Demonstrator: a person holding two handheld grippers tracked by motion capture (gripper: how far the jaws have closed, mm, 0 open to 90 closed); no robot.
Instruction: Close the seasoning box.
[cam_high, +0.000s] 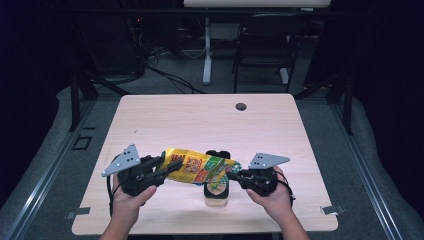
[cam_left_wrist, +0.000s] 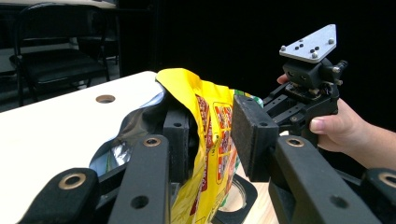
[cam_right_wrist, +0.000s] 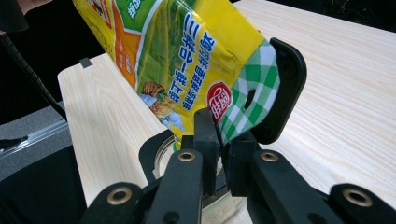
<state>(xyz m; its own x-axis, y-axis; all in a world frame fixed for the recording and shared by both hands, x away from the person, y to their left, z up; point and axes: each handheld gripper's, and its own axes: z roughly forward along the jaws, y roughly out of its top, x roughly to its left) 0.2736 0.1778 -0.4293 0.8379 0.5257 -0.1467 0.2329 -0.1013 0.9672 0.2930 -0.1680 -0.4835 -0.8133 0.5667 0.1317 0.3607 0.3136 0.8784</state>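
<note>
Crosswise, pouch (cam_high: 200, 167) spans both grippers.

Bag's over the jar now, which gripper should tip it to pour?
Right, probably. The right gripper is clamped on the yellow bag's checkered end, so lifting it tilts the bag. The left gripper has one jaw inside the open mouth, over the jar.

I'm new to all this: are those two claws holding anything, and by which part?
Both hold one yellow snack bag: the right gripper pinches its green-checked end, the left gripper has one jaw inside its open mouth.
</note>
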